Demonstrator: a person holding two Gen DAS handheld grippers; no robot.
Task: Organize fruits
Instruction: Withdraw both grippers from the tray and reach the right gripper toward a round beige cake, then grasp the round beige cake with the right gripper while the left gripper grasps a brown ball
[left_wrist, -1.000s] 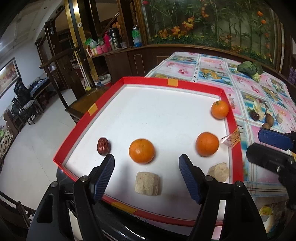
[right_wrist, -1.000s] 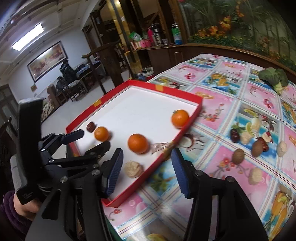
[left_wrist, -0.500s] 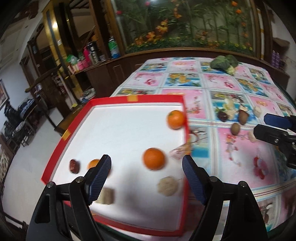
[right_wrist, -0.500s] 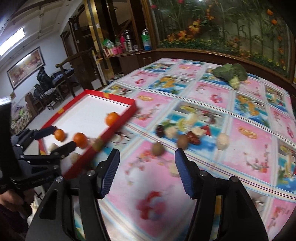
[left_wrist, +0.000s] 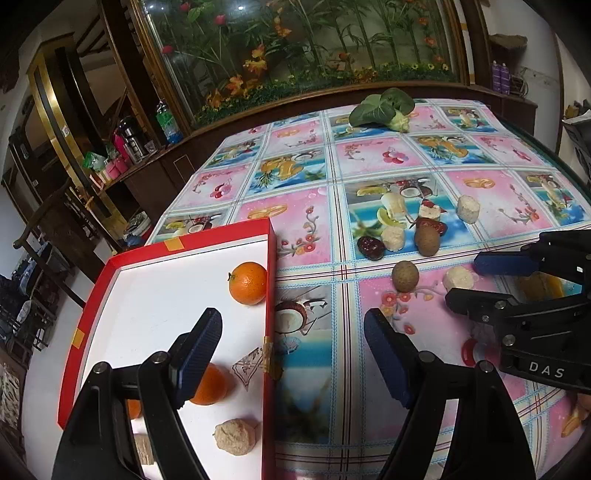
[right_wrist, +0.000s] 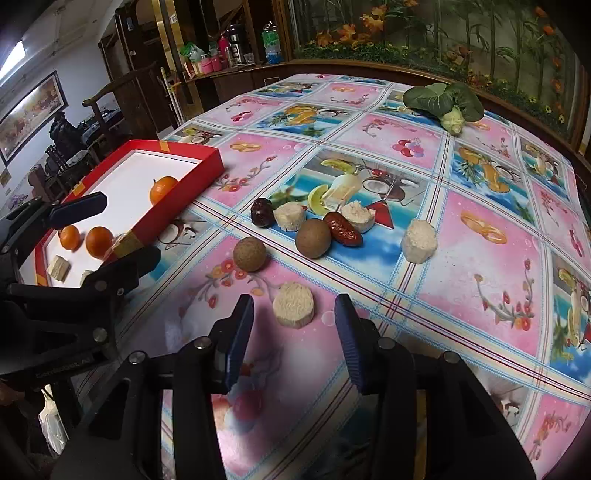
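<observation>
The right tool (right_wrist: 293, 341) hangs wide and empty over the table (right_wrist: 480, 236), a pale round slice (right_wrist: 293, 303) lying just ahead between its fingertips — not touched. At about eleven o'clock from it sit a brown ball (right_wrist: 250, 254), a kiwi (right_wrist: 313, 237) and two dark dates. The left tool (left_wrist: 291, 354) is also spread wide, holding nothing, straddling the right wall of the red tray (left_wrist: 271, 295). An orange (left_wrist: 247, 283) rests against that wall inside.

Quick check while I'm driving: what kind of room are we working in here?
Most likely a home dining room: a table under a fruit-print tablecloth, a dark wooden sideboard with bottles and flasks, and a framed picture on the wall beyond.
</observation>
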